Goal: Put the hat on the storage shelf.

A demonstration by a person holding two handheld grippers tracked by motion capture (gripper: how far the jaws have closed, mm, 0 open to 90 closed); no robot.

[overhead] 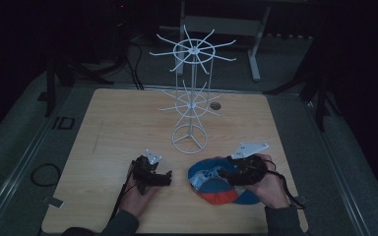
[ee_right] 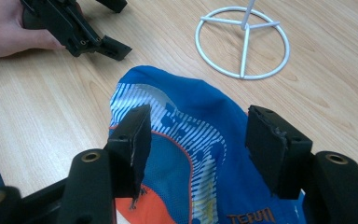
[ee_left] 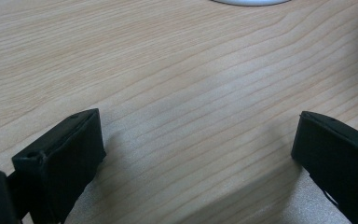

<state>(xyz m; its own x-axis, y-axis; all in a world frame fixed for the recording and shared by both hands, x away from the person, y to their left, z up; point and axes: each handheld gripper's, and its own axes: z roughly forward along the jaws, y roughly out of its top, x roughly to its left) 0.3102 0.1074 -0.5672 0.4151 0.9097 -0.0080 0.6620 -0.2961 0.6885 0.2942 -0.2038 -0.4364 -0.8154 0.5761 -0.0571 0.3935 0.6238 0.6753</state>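
A blue cap (overhead: 215,190) with white stripes and an orange panel lies on the wooden table (overhead: 128,123), near the front right. My right gripper (overhead: 225,175) hangs just above it, held by a hand. In the right gripper view the cap (ee_right: 177,93) lies under and between the spread jaws of my right gripper (ee_right: 198,116), which is open. My left gripper (overhead: 166,178) sits to the cap's left, a short gap away. In its own view, my left gripper (ee_left: 196,123) is open wide over bare wood.
A white wire hook rack (overhead: 193,73) stands on a ring base (overhead: 189,139) behind the cap, at the table's middle. That ring base (ee_right: 242,42) lies just beyond the cap. A round cable hole (overhead: 215,105) sits behind the rack. Dark floor surrounds the table.
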